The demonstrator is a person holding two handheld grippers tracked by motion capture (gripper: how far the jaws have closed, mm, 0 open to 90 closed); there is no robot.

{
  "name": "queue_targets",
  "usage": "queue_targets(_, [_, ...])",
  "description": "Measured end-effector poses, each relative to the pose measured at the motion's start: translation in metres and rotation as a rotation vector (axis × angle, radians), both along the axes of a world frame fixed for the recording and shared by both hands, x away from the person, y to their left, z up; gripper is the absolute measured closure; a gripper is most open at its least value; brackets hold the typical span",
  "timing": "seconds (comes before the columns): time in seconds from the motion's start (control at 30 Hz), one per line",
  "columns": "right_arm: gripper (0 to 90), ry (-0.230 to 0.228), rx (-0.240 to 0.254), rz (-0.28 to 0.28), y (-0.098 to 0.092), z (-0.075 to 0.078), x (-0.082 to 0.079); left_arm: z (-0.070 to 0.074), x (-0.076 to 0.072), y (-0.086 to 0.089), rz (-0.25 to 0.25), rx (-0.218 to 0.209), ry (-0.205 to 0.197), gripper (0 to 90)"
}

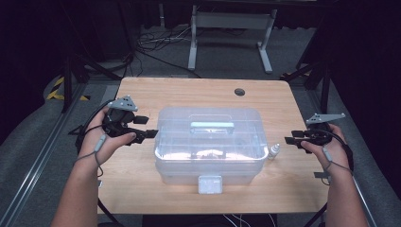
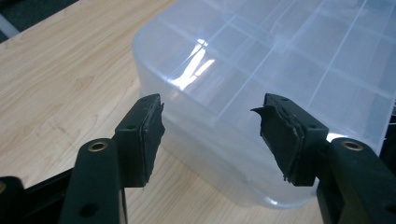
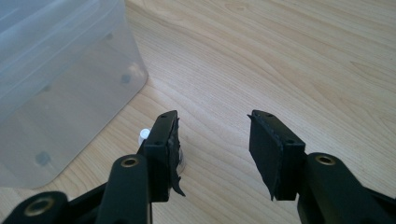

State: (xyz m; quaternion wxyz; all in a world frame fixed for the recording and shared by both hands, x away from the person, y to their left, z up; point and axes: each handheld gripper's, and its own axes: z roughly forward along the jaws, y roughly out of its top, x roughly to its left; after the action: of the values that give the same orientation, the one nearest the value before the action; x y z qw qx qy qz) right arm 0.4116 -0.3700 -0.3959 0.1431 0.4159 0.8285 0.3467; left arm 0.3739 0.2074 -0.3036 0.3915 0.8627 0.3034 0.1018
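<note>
A clear plastic storage box (image 1: 210, 142) with a pale handle (image 1: 212, 126) on its lid and a front latch (image 1: 210, 184) stands shut at the middle of the wooden table (image 1: 189, 90). My left gripper (image 1: 150, 133) hovers by the box's left end, open and empty; in the left gripper view the left gripper (image 2: 211, 102) looks down on a corner of the box (image 2: 261, 56). My right gripper (image 1: 288, 140) is open to the right of the box. A small white bottle (image 1: 274, 151) stands between them; its cap (image 3: 144, 134) peeks out behind one jaw of the right gripper (image 3: 213, 116).
A round cable hole (image 1: 239, 91) sits near the table's far edge. Beyond the table are a metal stand (image 1: 230, 21) and cables on the floor. Dark frames flank both sides of the table.
</note>
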Motion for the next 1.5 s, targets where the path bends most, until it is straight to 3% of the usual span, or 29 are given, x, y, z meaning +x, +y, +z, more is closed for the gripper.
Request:
queue_targets(0.17, [51.8, 0.006, 0.03, -0.011, 0.0, 0.0, -0.001, 0.003, 0.006, -0.008, -0.023, -0.055, -0.008, 37.2])
queue_targets(0.47, [52.0, 0.013, 0.023, -0.005, 0.0, -0.001, 0.0, 0.012, 0.011, -0.031, -0.069, -0.098, -0.001, 33.0])
queue_targets(0.9, [52.0, 0.01, 0.025, -0.006, 0.0, -0.001, -0.001, 0.016, 0.018, -0.073, -0.157, -0.107, -0.019, 24.3])
queue_targets(1.13, [52.0, 0.008, 0.023, -0.004, 0.0, 0.0, -0.001, 0.014, 0.021, -0.089, -0.162, -0.06, -0.029, 26.0])
queue_targets(1.37, [52.0, 0.008, 0.022, -0.002, 0.001, 0.0, -0.001, 0.003, 0.023, -0.102, -0.166, 0.047, -0.007, 32.0])
queue_targets(1.5, [52.0, 0.009, 0.022, -0.001, 0.001, 0.0, -0.001, 0.0, 0.024, -0.106, -0.165, 0.097, -0.016, 35.1])
